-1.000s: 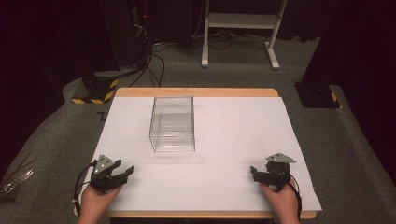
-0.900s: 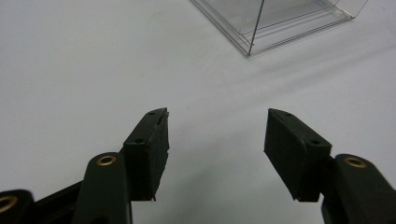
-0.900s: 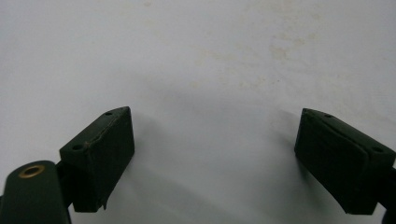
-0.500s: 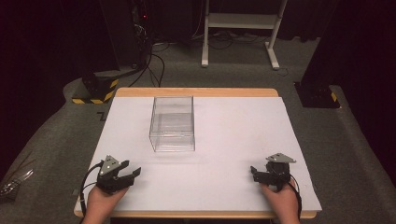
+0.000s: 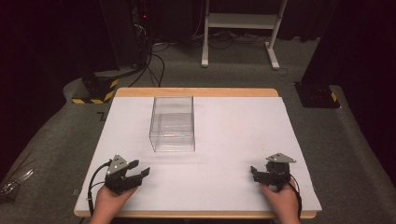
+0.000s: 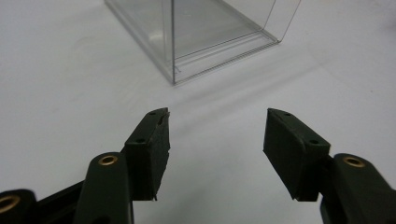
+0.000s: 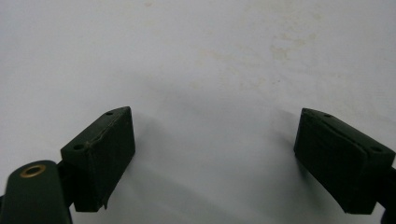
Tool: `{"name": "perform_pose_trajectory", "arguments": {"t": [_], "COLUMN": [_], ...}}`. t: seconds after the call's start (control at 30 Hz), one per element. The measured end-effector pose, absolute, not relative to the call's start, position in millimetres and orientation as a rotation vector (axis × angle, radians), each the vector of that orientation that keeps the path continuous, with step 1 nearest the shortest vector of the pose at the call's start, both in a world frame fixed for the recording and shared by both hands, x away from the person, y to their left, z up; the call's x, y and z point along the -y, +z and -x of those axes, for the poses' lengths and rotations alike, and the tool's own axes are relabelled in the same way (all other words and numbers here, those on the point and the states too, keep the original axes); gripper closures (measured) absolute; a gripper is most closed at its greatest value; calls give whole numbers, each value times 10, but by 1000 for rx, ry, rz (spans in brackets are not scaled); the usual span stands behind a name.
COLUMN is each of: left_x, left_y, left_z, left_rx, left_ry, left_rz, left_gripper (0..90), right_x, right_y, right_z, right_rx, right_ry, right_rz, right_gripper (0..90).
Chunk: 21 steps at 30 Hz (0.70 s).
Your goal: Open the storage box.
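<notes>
Comparing with a second ago, the left gripper [image 5: 140, 171] is found advanced toward the clear rectangular plastic box [image 5: 172, 123], jaws spread; the right gripper [image 5: 256, 172], well apart from it, is unmoved, jaws spread; an approach is inferred.

Dark lab: black curtains [image 5: 42, 42], floor cables [image 5: 154, 60], hazard-striped base [image 5: 95, 88].

The box [image 5: 172, 123] stands on the desk [image 5: 243, 126], left of the middle and toward the far edge. The left gripper [image 5: 138, 169] is at the near left part of the desk, in front of the box and a little to its left. The right gripper [image 5: 254, 172] is at the near right part, well apart from the box. Behind the desk, a stand [image 5: 240, 21] is on the floor.
</notes>
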State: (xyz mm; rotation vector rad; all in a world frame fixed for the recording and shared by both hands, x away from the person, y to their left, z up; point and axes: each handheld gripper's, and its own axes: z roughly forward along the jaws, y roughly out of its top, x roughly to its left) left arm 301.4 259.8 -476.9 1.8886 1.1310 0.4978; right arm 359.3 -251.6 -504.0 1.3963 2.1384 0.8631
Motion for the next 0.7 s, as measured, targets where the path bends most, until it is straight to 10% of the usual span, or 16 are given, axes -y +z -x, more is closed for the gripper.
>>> {"name": "perform_pose_trajectory", "arguments": {"t": [0.7], "left_x": [-2397], "left_y": [-4603], "left_z": [-3138], "left_rx": [-1078], "left_ry": [491], "left_rz": [-1869], "left_gripper": [406], "right_x": [2516], "right_y": [-5040], "right_z": [-3593], "right_rx": [-2139], "right_ry": [863], "right_rz": [-1395], "right_gripper": [126]}}
